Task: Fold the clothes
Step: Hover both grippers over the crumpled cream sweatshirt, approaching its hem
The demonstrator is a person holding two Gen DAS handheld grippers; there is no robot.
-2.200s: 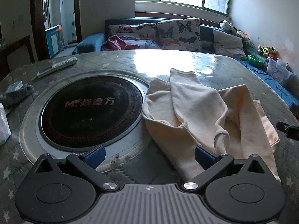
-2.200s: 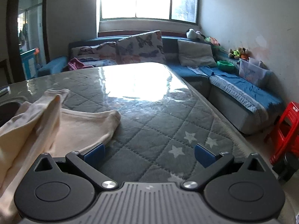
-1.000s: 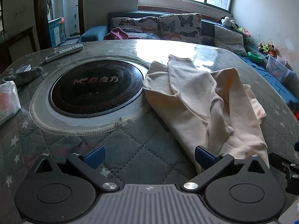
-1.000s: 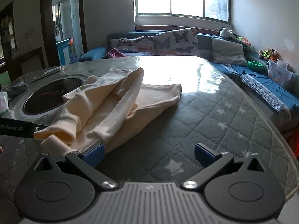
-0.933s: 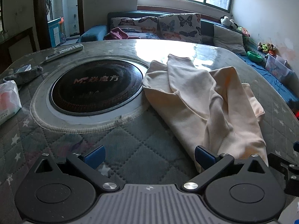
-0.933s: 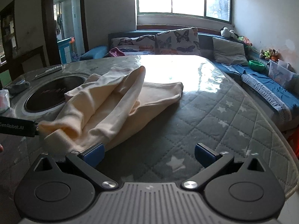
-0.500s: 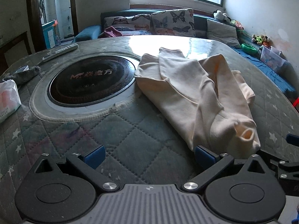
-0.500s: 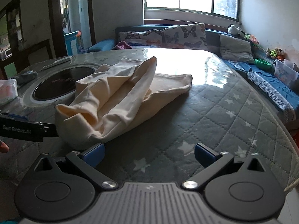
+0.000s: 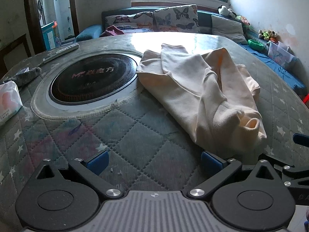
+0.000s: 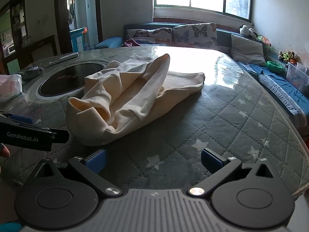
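A cream sweatshirt [image 9: 200,89] lies crumpled on the quilted grey table cover [image 9: 139,135], a sleeve cuff turned up at its near end. In the right wrist view the same cream sweatshirt [image 10: 127,94] spreads across the table's middle. My left gripper [image 9: 153,161] is open just short of the garment's near edge, nothing between its blue pads. My right gripper [image 10: 153,159] is open too, over bare quilt to the right of the sweatshirt. The left gripper's body [image 10: 29,133] shows at the left edge of the right wrist view.
A round black hotplate [image 9: 92,77] is set into the table left of the garment. A tissue pack [image 9: 8,100], a grey cloth [image 9: 29,73] and a remote [image 9: 61,51] lie at the left. A sofa with butterfly cushions [image 9: 170,19] stands behind; the table edge drops off at right.
Both grippers have pulled back toward the table's near edge, so more bare quilt shows in front of them. The sweatshirt now lies free with its cuff turned up.
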